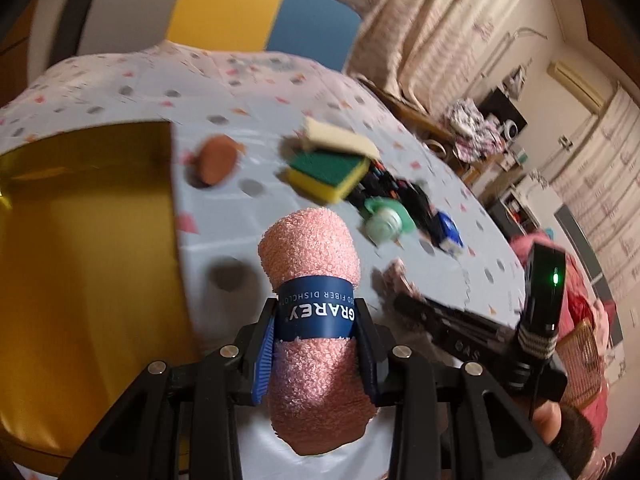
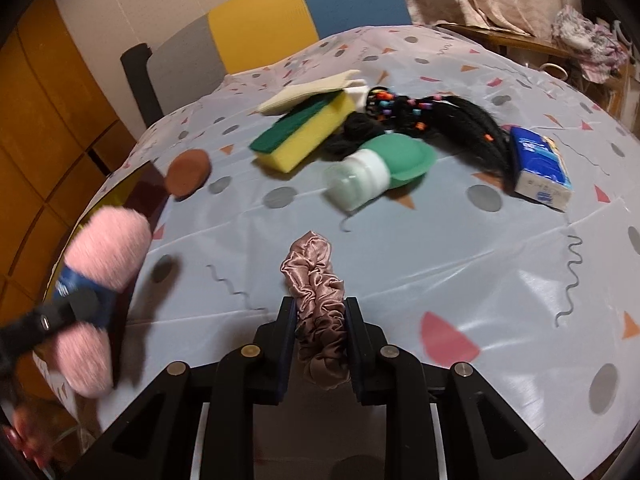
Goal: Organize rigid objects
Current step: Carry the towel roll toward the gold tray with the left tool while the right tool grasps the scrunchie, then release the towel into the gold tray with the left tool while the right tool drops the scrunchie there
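Left gripper [image 1: 316, 346]: clamped on rolled pink dishcloth [image 1: 310, 256] at its paper band; soft, light.
Right gripper [image 2: 320, 346]: clamped on satin scrunchie [image 2: 316, 288]; slippery, squashy.

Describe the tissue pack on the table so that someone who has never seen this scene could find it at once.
Start at the patterned tablecloth and find the black wig with coloured beads. The tissue pack lies against the wig's right end. It is the only blue and white box-shaped packet with printing.

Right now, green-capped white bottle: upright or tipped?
Tipped. The bottle lies on its side on the tablecloth, green cap pointing toward the black braided hairpiece, base toward the camera.
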A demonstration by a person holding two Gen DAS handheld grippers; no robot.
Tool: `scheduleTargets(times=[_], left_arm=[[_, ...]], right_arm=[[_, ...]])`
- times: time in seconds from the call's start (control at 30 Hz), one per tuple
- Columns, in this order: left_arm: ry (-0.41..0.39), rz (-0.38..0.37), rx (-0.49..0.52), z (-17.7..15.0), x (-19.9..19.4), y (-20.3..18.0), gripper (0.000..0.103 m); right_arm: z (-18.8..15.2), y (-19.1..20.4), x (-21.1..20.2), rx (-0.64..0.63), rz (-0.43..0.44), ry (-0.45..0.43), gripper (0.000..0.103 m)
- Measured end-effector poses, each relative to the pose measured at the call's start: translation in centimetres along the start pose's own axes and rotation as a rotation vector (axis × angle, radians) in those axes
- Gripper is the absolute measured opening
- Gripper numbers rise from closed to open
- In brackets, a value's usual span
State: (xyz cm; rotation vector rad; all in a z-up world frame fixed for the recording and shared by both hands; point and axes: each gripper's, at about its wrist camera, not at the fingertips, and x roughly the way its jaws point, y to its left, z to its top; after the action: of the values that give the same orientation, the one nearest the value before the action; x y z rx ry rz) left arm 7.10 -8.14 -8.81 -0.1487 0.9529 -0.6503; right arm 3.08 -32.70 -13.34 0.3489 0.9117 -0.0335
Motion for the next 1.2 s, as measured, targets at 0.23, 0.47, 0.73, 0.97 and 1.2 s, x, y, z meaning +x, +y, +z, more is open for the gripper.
scheduleTargets(times=[0.23,0.47,0.73,0.97,1.2], left_arm=[[-0.07,0.102,-0.087,1.9,-4.0,6.4,0.035],[-0.063,0.214,-0.15,4.1,-5.4,13.7,0.035],[0.035,0.381,-0.226,6.5,-3.2,21.3,0.035],[0.073,0.577,-0.178,7.7,-2.2,23.9,0.042],[-0.007,0.606,-0.168,8.3,-5.6,23.8,0.079]], right_arm=[[-0.3,2.6,-0.3,-0.037,0.009,0.003,0.024],[0.0,5.1,-0.9,-0.068,0.025,-0.004,0.024],[0.8,8.2,-2.3,-0.115,0.057,-0.033,0.024],[1.4,10.1,-2.7,-0.153,0.067,-0.04,0.024],[1.9,12.5,-2.3,-0.2,0.1,-0.03,0.024]])
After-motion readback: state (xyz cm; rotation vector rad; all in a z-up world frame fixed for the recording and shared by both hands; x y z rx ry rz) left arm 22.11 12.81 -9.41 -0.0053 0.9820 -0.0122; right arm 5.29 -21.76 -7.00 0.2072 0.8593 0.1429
